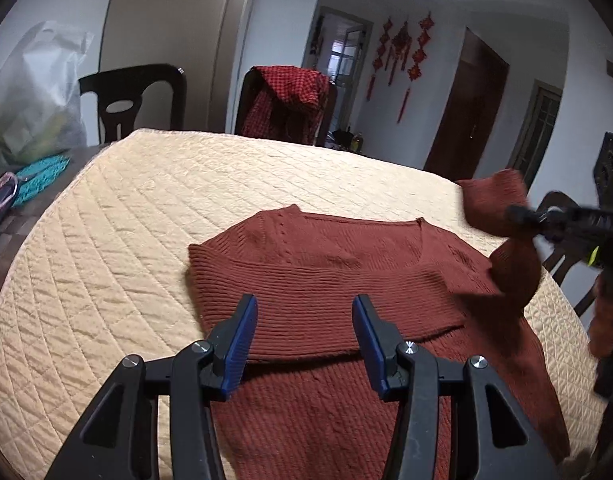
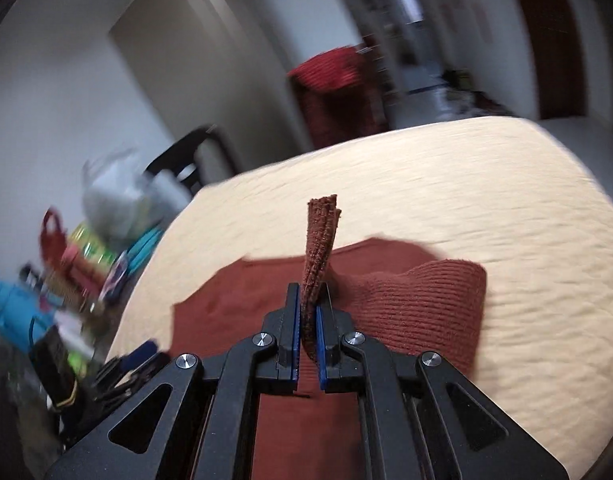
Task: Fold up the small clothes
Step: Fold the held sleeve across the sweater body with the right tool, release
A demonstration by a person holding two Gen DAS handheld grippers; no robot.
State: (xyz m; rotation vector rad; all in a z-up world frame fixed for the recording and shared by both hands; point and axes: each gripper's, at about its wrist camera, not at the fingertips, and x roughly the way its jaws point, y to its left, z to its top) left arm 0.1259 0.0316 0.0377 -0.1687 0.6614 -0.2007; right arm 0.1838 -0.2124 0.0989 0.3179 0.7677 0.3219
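Rust-red knit sweater [image 1: 326,272] lies on a quilted table [image 1: 126,220]; right gripper [image 2: 308,312] pinches its sleeve [image 2: 318,248], lifted to fold inward, while left gripper [image 1: 304,344] hovers open, empty.

Rust-red ribbed knit on the sweater [image 1: 330,280], the same rib on its lifted sleeve [image 2: 320,248]. Cream quilted diamond stitching across the surface cover [image 1: 118,240]. Black frames with blue pads [image 1: 242,344] on the left gripper [image 1: 304,344]; same black and blue on the right gripper [image 2: 307,320]. Red-and-black check on the cloth [image 1: 294,88] draped over a dark chair beyond the far edge. Teal knit [image 1: 38,176] and a translucent white bag [image 1: 30,92] off the far left corner. Red hanging ornaments [image 1: 402,48] on a pale wall.
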